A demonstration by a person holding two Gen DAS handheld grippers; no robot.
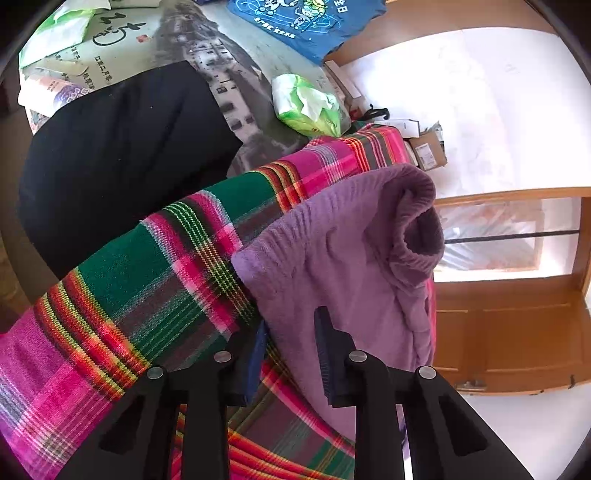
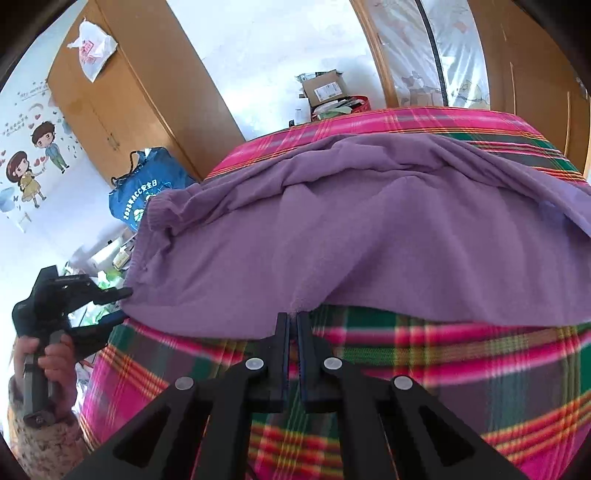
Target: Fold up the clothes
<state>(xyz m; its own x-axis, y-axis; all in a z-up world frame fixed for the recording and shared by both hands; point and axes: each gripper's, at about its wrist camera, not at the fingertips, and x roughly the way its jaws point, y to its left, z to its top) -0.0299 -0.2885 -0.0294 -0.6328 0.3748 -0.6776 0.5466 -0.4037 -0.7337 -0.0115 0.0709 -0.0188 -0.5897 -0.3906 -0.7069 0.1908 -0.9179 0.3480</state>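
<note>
Two grippers work one garment: a purple knit sweater (image 2: 369, 236) lies spread and rumpled on a plaid cloth (image 2: 461, 369) in pink, green and red, its ribbed turtleneck collar (image 1: 417, 229) standing up in the left wrist view. The plaid cloth covers the work surface; beyond it, in the left view, lie a black garment (image 1: 122, 155), a blue printed T-shirt (image 1: 303, 22) and a green tissue pack (image 1: 310, 103).

My reading is that a fold of the sweater is in hand, with both grippers at its near edge. The body is wrinkled and a sleeve or side seems doubled over along the top, so it may be part folded or only bunched; the fisheye warps it too much to say. Whichever it is, the next move asks both grippers to hold an edge firmly and carry it evenly, keeping the soft knit from sagging or dragging the plaid cloth with it.

The right gripper (image 2: 292, 321) has its jaws nearly together, only a thin slit between them, and a small peak of purple fabric rises right at the tips, so it looks pinched on the sweater's hem. The left gripper (image 1: 291, 332) stands clearly parted, a corner of the sweater lying between and over its fingers, not clamped. In the right view a hand (image 2: 55, 354) holds that left gripper at the sweater's far corner.
</note>
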